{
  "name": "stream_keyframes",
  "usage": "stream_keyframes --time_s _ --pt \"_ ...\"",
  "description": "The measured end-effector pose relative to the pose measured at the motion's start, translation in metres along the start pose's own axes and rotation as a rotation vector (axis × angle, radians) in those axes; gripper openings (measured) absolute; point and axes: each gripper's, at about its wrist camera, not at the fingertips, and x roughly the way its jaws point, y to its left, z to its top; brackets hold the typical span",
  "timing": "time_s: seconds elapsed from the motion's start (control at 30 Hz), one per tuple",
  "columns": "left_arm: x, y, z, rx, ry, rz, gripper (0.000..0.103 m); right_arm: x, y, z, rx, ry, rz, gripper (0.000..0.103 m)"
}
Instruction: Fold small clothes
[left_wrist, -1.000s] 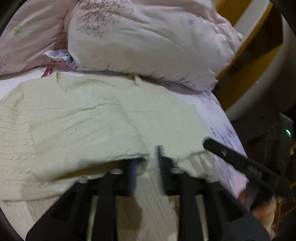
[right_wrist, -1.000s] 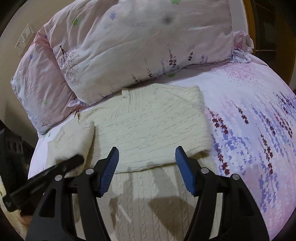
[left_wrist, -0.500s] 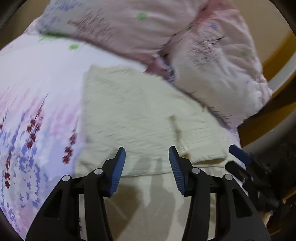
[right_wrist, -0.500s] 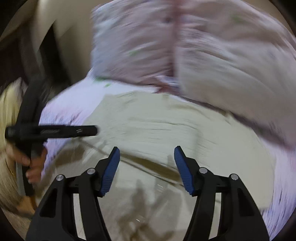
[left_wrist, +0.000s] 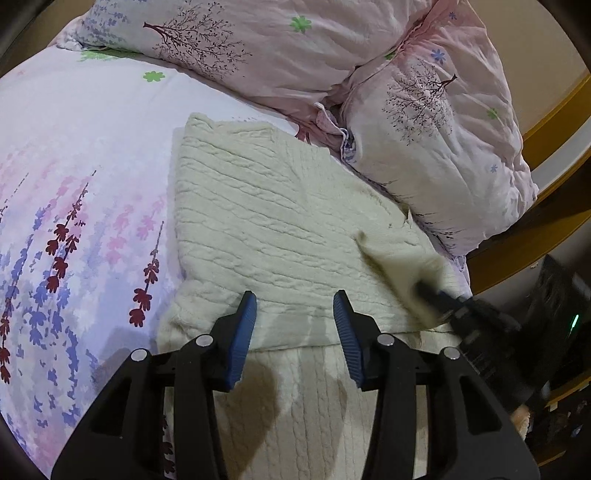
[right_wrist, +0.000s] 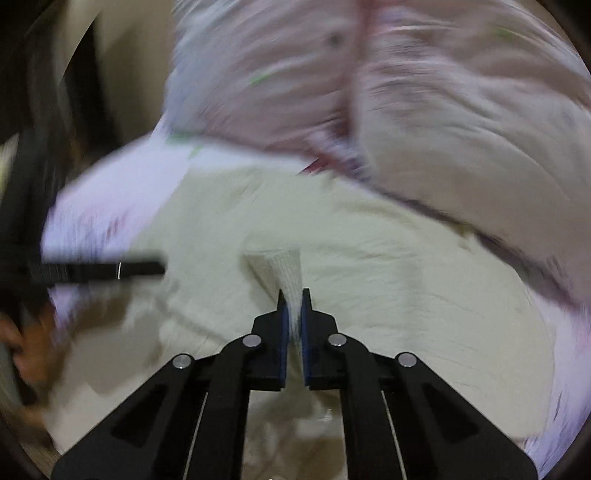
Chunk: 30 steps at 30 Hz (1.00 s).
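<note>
Sweater (left_wrist: 266, 229): was laid on the bed (left_wrist: 74, 147), long axis near-to-far.
Right gripper (right_wrist: 293, 306): was clamped on a knit fold — nearer hand.
Left gripper (left_wrist: 293, 314): fingers apart, nothing held — poised above the near fold edge.

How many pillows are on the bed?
2: one pillow lies along the far edge of the bed; the other pillow sits right of it, beside the cream sweater. More may lie outside the view.

Pillows (left_wrist: 424, 122) crowd the sweater's (left_wrist: 266, 229) far edge, bare bedsheet (left_wrist: 85, 177) open alongside it
</note>
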Motion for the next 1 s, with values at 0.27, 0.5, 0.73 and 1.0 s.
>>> stream_keyframes --time_s 0.27,0.5,0.73,1.0 --pt "-0.002 -0.004 -0.002 0.016 0.004 -0.019 0.058 -0.058 -0.158 -0.050 0.759 -0.134 -0.055 0.016" --pt "-0.007 -0.008 -0.007 0.029 0.017 -0.018 0.062 -0.038 -0.205 -0.097 1.013 -0.031 0.064 0.049" --pt "-0.009 -0.005 -0.009 0.023 0.019 -0.015 0.062 -0.022 -0.202 -0.084 0.952 -0.015 0.040 0.011" --pt "-0.008 -0.005 -0.009 0.029 0.022 -0.017 0.062 -0.059 -0.187 -0.083 0.824 -0.132 -0.068 0.005"
